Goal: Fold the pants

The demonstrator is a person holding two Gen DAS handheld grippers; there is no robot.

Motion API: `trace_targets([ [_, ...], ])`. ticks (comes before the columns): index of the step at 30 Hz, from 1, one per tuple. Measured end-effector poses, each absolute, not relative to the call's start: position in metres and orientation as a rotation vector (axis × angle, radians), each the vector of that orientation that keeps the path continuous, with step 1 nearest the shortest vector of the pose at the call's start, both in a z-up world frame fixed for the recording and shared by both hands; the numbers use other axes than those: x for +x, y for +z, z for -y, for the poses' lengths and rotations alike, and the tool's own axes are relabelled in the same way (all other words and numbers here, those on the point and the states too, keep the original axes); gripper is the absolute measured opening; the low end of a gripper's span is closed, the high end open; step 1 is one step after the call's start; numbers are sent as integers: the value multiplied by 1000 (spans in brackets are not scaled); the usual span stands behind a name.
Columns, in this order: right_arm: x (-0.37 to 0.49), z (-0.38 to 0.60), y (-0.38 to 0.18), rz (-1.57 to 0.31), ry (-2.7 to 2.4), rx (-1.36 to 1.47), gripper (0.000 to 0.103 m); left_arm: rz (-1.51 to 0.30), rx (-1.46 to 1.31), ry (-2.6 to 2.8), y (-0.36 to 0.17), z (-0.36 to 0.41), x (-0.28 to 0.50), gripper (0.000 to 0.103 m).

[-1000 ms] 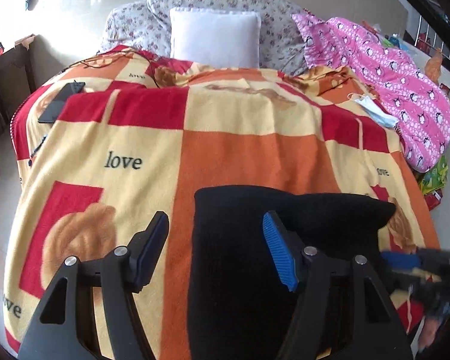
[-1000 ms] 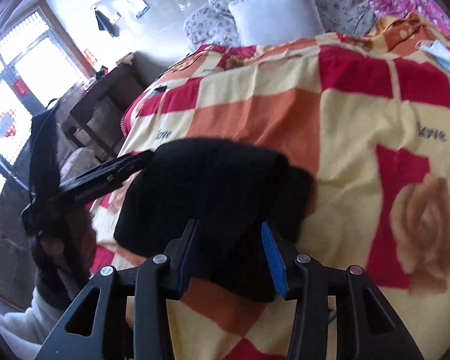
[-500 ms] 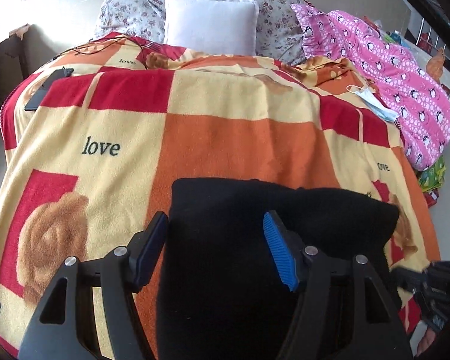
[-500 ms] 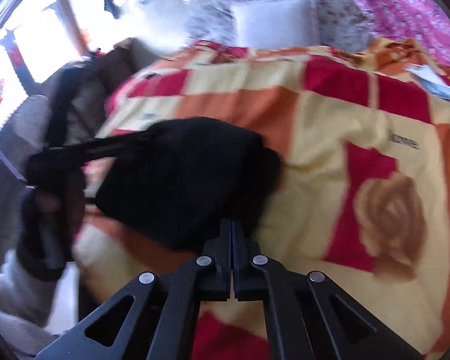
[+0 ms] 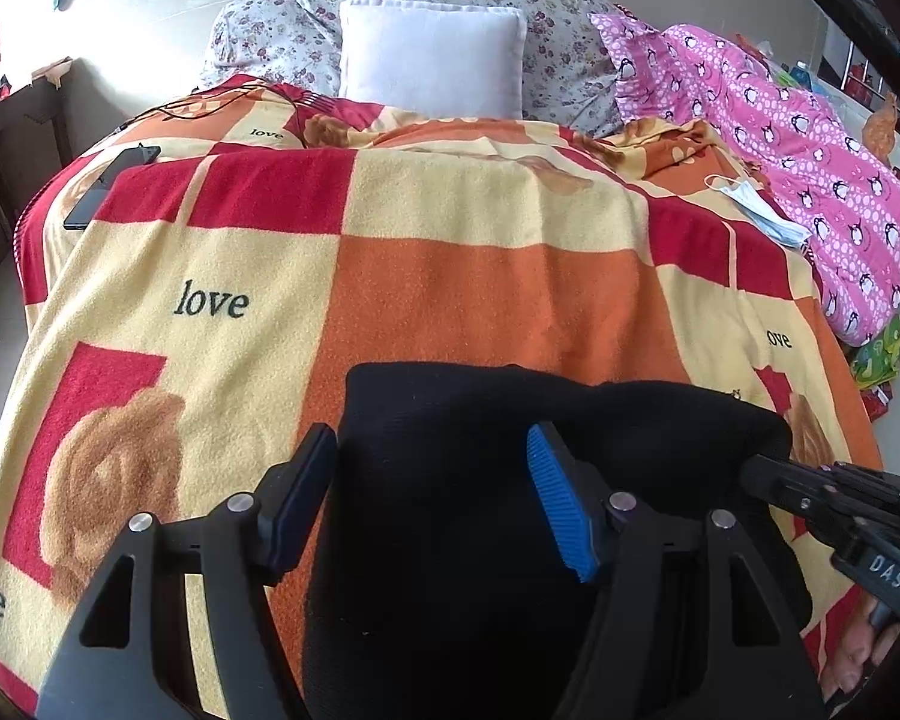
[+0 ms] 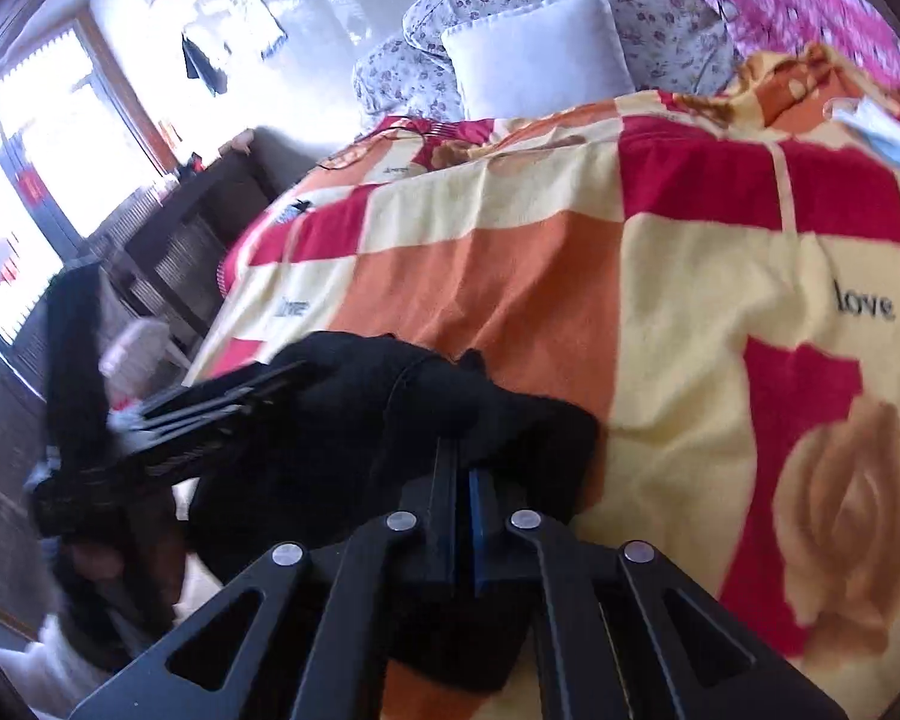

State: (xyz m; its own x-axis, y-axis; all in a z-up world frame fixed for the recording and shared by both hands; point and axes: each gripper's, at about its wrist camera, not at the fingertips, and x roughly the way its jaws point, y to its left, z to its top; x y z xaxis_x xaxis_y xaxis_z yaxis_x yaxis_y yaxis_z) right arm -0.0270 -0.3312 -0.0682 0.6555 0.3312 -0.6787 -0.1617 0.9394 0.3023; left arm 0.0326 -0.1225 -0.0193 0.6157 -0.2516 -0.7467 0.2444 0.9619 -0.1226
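Note:
The black pants (image 5: pixel 468 516) lie folded in a thick stack on the checked blanket (image 5: pixel 486 276) near the bed's front edge. My left gripper (image 5: pixel 432 498) is open, its fingers straddling the left part of the stack just above it. My right gripper (image 6: pixel 463 474) is shut on the right edge of the pants (image 6: pixel 390 414), which bunch up around its fingers. The right gripper also shows in the left wrist view (image 5: pixel 822 492) at the stack's right end. The left gripper shows in the right wrist view (image 6: pixel 222 414), blurred, over the pants' far side.
A white pillow (image 5: pixel 429 60) and floral pillows sit at the head of the bed. A pink penguin-print quilt (image 5: pixel 798 156) and a face mask (image 5: pixel 762 210) lie at the right. A dark phone (image 5: pixel 111 186) lies at the far left. A dark wooden shelf (image 6: pixel 168 240) stands beside the bed.
My right gripper closed on the right edge of the pants and has bunched it up. My left gripper stayed open and shifted slightly over the stack.

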Motion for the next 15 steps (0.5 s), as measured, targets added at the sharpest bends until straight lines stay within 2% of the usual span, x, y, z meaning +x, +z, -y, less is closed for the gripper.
trace_targets([
  [6, -18, 333, -53, -780, 204, 102, 1, -842, 2, -270, -20, 138, 42, 73],
  [12, -7, 338, -76, -831, 187, 112, 2, -824, 7, -260, -24, 141, 43, 77],
  [13, -8, 341, -74, -829, 190, 134, 5, -833, 7, -267, -23, 139, 42, 77],
  [14, -11, 344, -70, -825, 202, 153, 12, -841, 7, -271, -21, 137, 41, 77],
  [15, -15, 344, -67, -821, 196, 153, 12, -844, 4, -277, -17, 133, 38, 76],
])
